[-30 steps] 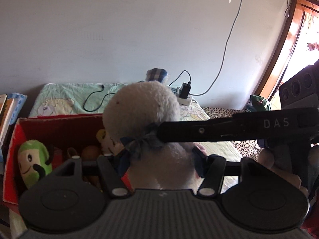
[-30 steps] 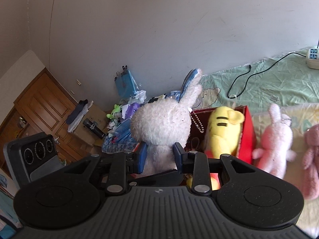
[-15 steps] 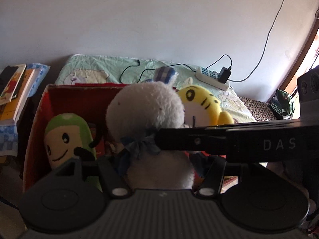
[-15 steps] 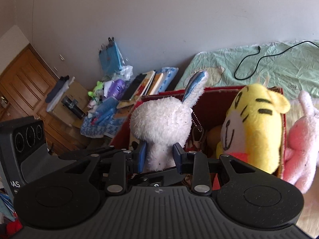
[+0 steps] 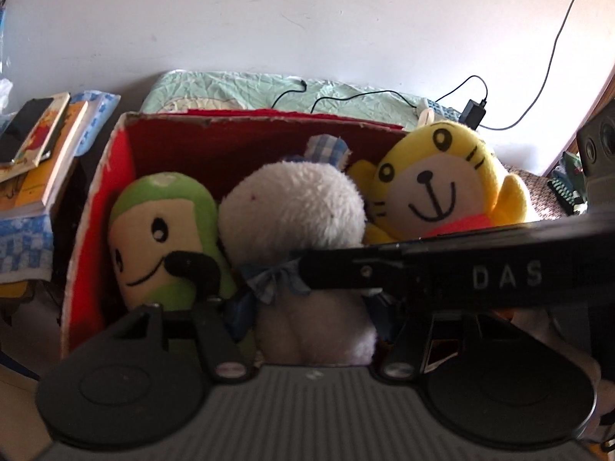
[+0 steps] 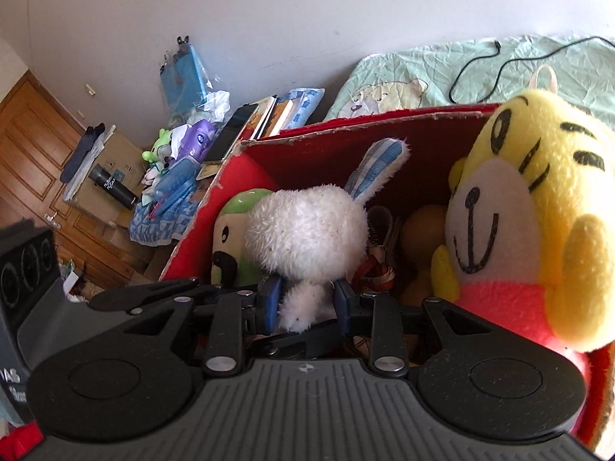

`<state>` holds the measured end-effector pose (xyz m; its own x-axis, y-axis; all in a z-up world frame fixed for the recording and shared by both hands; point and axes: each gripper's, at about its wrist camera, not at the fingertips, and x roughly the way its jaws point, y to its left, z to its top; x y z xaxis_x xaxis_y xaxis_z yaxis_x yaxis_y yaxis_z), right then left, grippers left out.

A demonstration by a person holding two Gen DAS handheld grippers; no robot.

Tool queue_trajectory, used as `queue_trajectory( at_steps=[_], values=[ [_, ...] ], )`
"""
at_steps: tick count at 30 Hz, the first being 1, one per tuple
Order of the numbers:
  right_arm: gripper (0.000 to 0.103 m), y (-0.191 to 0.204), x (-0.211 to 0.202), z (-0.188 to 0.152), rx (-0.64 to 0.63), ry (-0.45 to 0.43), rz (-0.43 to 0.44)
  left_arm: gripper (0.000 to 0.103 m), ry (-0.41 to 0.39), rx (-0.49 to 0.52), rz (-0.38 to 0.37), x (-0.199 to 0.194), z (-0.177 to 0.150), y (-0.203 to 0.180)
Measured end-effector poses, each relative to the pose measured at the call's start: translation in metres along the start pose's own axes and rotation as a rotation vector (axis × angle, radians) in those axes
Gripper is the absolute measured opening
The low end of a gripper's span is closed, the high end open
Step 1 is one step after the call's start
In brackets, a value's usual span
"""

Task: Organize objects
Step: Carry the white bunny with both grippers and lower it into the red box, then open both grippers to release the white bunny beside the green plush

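A: White plush rabbit sits inside the red box, between the green plush at its 9 o'clock and the yellow tiger plush at its 2 o'clock.

B: Tongs?

A: My left gripper is clamped on the rabbit's lower body, below the blue checked bow. My right gripper is pinched on a white limb under its head; blue pads press it from both sides.

B: Do the two cross?

A: Yes. My right unit's finger runs across the left wrist view from 3 o'clock, tip at the bow.

B: Rabbit upright?

A: Head up, one striped ear pointing to 1 o'clock in the right wrist view.

B: Around the box?

A: Books at 9 o'clock, green bedsheet with a black cable at 12.
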<state>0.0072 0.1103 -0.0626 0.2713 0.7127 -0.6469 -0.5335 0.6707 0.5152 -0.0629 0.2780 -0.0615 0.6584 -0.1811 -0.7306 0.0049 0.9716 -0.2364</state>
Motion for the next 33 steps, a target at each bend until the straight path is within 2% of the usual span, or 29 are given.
queue_trajectory(
  at_steps=[2, 7, 14, 20, 24, 33],
  values=[
    [0.032, -0.003, 0.003, 0.000, 0.021, 0.008, 0.002, 0.060, 0.002, 0.006, 0.004, 0.000, -0.002, 0.002],
    [0.031, -0.003, 0.008, -0.005, 0.015, 0.015, -0.069, 0.061, 0.012, 0.019, 0.022, 0.003, 0.001, -0.001],
    [0.031, -0.005, 0.002, -0.004, 0.019, 0.009, -0.077, 0.063, 0.029, 0.027, 0.059, -0.003, 0.004, -0.010],
    [0.035, -0.006, -0.007, -0.003, 0.033, -0.008, -0.077, 0.072, 0.024, 0.038, 0.110, -0.013, 0.008, -0.020],
    [0.035, -0.007, -0.012, -0.004, 0.034, -0.022, -0.084, 0.072, 0.037, 0.045, 0.159, -0.014, 0.011, -0.025],
    [0.035, -0.008, -0.018, -0.008, 0.046, -0.032, -0.094, 0.073, 0.061, 0.037, 0.217, -0.015, 0.012, -0.031]
  ],
)
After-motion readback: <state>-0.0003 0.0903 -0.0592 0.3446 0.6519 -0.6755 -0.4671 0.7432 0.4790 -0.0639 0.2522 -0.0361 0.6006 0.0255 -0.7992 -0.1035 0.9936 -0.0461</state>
